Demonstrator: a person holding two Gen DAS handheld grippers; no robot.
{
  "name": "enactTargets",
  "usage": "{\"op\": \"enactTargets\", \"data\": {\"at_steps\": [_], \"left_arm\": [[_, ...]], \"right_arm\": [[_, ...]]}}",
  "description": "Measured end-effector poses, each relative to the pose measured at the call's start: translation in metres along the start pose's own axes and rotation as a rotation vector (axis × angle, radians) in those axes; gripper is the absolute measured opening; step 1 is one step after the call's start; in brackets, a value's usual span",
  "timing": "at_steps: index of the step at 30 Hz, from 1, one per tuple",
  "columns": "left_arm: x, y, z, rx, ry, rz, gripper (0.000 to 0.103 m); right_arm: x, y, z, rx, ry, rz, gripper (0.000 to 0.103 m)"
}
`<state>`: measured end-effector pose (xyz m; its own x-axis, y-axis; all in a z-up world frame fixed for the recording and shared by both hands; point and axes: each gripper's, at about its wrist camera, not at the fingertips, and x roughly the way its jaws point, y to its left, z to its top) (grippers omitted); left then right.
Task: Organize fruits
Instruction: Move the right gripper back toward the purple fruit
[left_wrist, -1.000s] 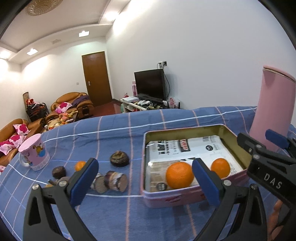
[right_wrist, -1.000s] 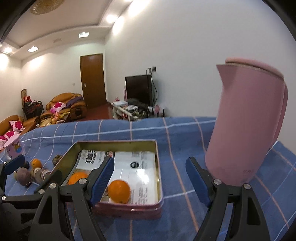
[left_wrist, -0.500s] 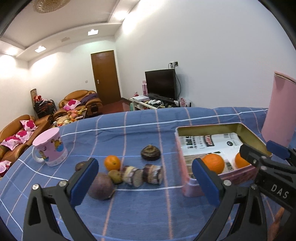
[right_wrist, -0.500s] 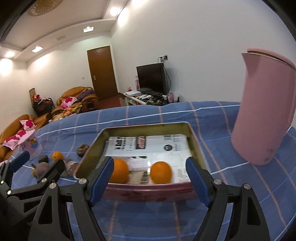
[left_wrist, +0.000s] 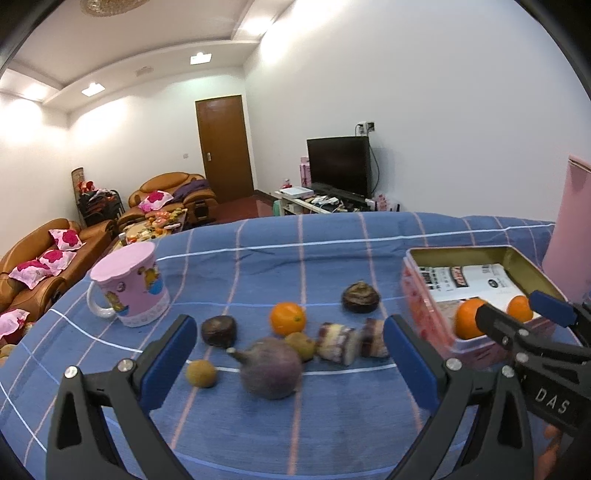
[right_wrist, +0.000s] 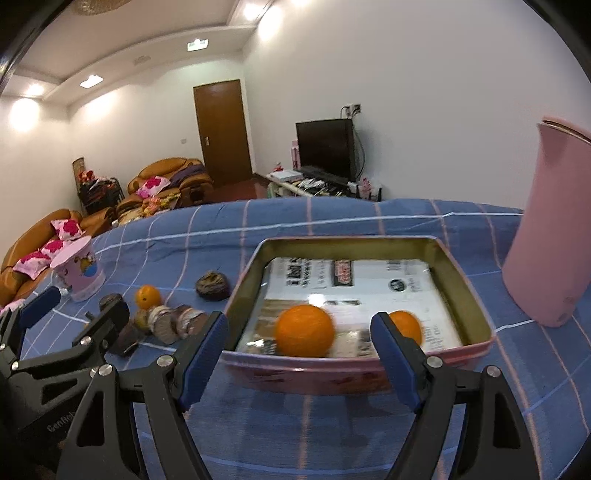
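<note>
On the blue checked cloth (left_wrist: 332, 417) a loose cluster of fruit lies ahead of the left gripper (left_wrist: 290, 363), whose blue-padded jaws are spread wide with nothing between them. Nearest its fingers sits a purple round fruit (left_wrist: 269, 367) with a short stem, and a small yellow-brown fruit (left_wrist: 201, 373) lies just beside it to the left. Behind these are a dark brown fruit (left_wrist: 218, 330), a loose orange (left_wrist: 287, 318), a greenish-brown fruit (left_wrist: 301, 344) and two cut brown-and-white pieces (left_wrist: 351, 342) lying close together. Another dark fruit (left_wrist: 360, 296) sits apart, farther back. A pink mug (left_wrist: 129, 286) with a cartoon print stands at the left of the cloth.

To the right of the cluster stands a pink tin (right_wrist: 358, 373) lined with printed paper (right_wrist: 351, 280). Two oranges rest in its near end: a larger orange (right_wrist: 304, 335) to the left and a smaller orange (right_wrist: 406, 326) partly hidden behind a finger. The right gripper (right_wrist: 299, 362) hovers just in front of the tin's near wall, jaws spread and empty. A tall pink jug (right_wrist: 546, 240) stands on the cloth just right of the tin
</note>
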<state>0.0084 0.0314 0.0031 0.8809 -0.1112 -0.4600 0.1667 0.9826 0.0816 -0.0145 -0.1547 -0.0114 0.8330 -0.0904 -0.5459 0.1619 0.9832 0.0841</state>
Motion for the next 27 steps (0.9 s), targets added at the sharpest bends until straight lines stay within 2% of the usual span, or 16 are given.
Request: {"op": "enactTargets", "data": {"at_steps": [8, 11, 14, 18, 21, 24, 27], "left_arm": [[0.007, 0.036, 0.001, 0.013, -0.002, 0.065, 0.103], [0.009, 0.055, 0.004, 0.018, -0.01, 0.125, 0.103], [0.013, 0.089, 0.008, -0.056, -0.005, 0.187, 0.103], [0.018, 0.144, 0.008, -0.219, 0.012, 0.269, 0.103], [0.023, 0.169, 0.002, -0.308, 0.041, 0.282, 0.103], [0.029, 0.178, -0.002, -0.331, 0.073, 0.297, 0.103], [0.034, 0.172, -0.005, -0.309, 0.088, 0.293, 0.103]], "right_arm": [[0.006, 0.034, -0.001, -0.022, 0.014, 0.045, 0.081], [0.009, 0.045, -0.002, -0.028, 0.026, 0.075, 0.081], [0.01, 0.056, -0.004, -0.039, 0.039, 0.117, 0.081], [0.012, 0.073, -0.005, -0.057, 0.051, 0.163, 0.081], [0.016, 0.089, -0.006, -0.078, 0.069, 0.207, 0.081], [0.025, 0.108, -0.009, -0.104, 0.12, 0.255, 0.081], [0.033, 0.127, -0.009, -0.13, 0.143, 0.281, 0.081]]}}
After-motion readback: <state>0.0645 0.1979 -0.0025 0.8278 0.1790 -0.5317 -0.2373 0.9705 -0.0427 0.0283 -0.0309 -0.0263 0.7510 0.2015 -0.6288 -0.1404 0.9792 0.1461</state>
